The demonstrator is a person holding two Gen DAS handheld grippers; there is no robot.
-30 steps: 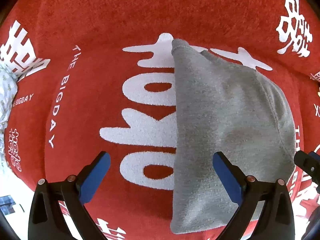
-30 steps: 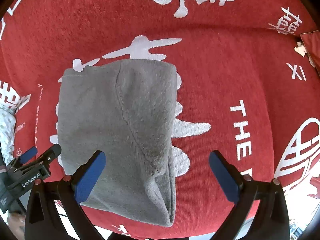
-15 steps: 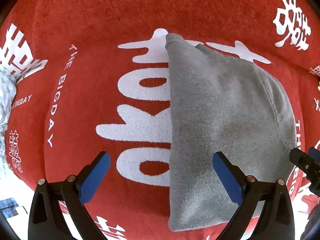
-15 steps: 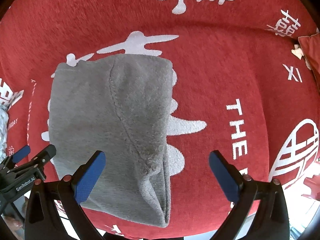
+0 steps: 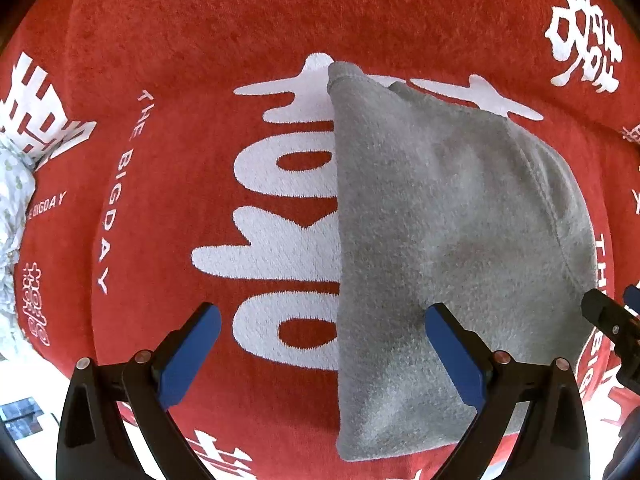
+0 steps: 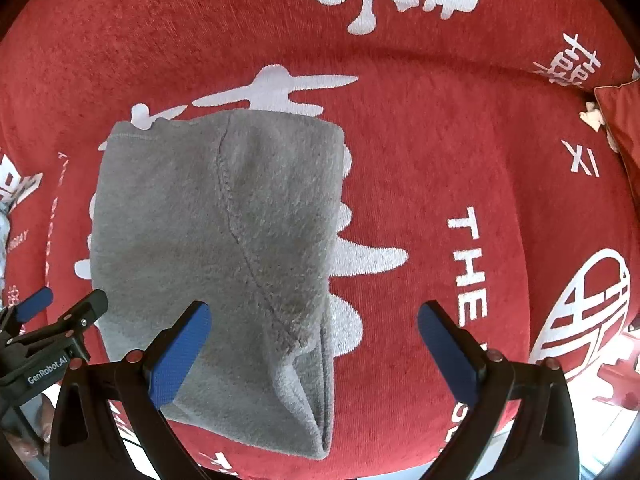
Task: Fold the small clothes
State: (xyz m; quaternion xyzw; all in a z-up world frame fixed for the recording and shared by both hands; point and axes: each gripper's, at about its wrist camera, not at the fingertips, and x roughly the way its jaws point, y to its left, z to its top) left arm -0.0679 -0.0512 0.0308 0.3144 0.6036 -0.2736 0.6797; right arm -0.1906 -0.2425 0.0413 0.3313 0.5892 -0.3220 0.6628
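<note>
Both grippers hover with jaws spread wide and nothing between them: the left gripper (image 5: 322, 350) has its right blue-padded finger (image 5: 454, 354) over the left portion of the folded grey fleece garment (image 5: 440, 240), while the right gripper (image 6: 314, 350) has its left finger (image 6: 178, 354) over the garment's near right part. That garment (image 6: 216, 248) lies flat on the red plush blanket with white lettering (image 6: 440, 160), between the two grippers and ahead of them, its long axis running away from the fingers. Neither gripper looks clearly nearer. It appears already folded into a thick, soft rectangle, a curved seam crossing its top layer and layered edges showing at the near right corner.
</note>
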